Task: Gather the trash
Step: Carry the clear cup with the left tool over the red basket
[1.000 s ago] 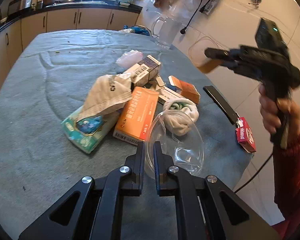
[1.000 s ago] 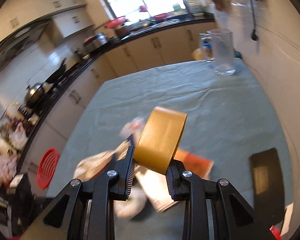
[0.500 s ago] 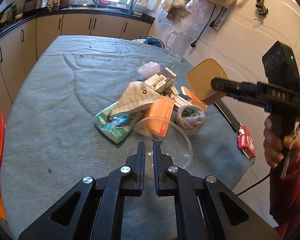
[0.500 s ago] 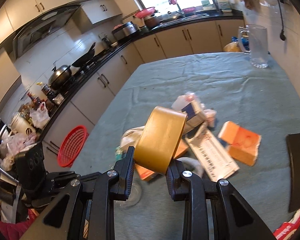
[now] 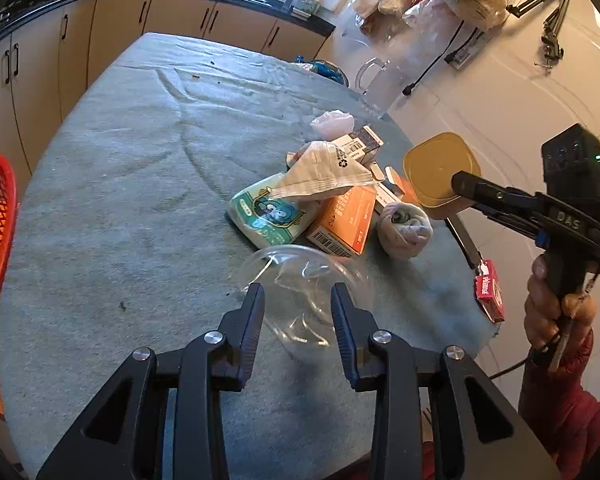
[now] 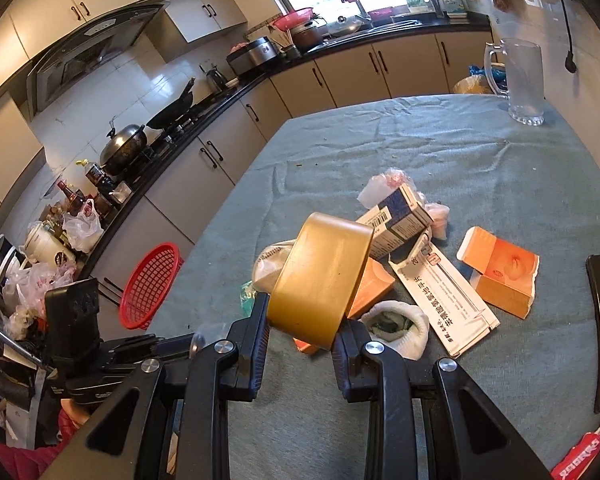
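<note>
My left claw (image 5: 298, 312) has just spread its jaws, freeing the clear plastic lid (image 5: 306, 292) at six o'clock on the bench (image 5: 120, 184). My right claw (image 6: 300, 326) grips the yellow tub (image 6: 320, 276), basket-bound I judge.

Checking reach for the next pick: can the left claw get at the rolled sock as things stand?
Probably yes. The left claw is open, straddling the clear lid. The sock lies uncovered just beyond; the lid may need clearing first.
</note>
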### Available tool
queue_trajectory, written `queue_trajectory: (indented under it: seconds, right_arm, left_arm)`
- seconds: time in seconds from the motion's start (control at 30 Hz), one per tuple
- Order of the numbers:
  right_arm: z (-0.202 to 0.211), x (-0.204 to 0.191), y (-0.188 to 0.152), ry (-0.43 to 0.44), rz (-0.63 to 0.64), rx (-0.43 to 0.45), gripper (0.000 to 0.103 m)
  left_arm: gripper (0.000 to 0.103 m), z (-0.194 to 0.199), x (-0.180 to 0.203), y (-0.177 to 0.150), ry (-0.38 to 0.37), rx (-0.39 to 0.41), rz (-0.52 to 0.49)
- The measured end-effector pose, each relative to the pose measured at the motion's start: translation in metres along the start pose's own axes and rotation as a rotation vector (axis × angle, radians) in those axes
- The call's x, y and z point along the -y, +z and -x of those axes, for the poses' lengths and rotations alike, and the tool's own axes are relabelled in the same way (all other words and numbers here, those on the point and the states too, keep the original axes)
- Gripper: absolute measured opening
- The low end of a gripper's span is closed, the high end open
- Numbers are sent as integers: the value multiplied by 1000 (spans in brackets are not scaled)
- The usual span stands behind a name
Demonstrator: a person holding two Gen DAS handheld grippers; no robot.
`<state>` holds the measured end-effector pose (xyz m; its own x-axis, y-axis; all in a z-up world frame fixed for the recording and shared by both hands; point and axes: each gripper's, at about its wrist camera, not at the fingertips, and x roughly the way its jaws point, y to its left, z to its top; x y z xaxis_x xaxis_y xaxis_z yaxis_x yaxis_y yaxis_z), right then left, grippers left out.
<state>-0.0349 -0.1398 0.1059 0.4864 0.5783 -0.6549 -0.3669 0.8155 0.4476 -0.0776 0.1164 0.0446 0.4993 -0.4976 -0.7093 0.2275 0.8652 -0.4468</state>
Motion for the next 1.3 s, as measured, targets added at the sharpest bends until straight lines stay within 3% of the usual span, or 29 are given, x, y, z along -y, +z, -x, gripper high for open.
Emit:
queue_trajectory:
  seconds: [0.13,0.3,0.5,0.57,0.6,0.7,0.93,1.3]
  right_arm:
    - [3,2,0,3,-3,9,30]
    - [3,2,-1,15,0,9,30]
    - [3,-3,-4,30,9,10,30]
    - [2,-4,-6,32,14,5,30]
    - [2,-6,-6,34,15,3,30]
    - [0,-10,-8,44,20,-3,30]
    - [-10,-29,-9,80,49,-14,30]
    - [-51,-90,-6,180,114,-60,30]
  left_arm:
    - [33,13,-9,-1,-32,4,40]
    - [33,16,-6,1,-141,-10,68]
    - [33,-10,23,0,-138,-53,5]
    - [24,-16,28,1,-115,-49,-12]
    - [15,-19,30,1,-106,-52,-18]
    - [6,-22,32,-2,-87,-48,-30]
    - [6,0,24,0,-50,28,-37]
    - [6,84,-29,8,163,239,-16]
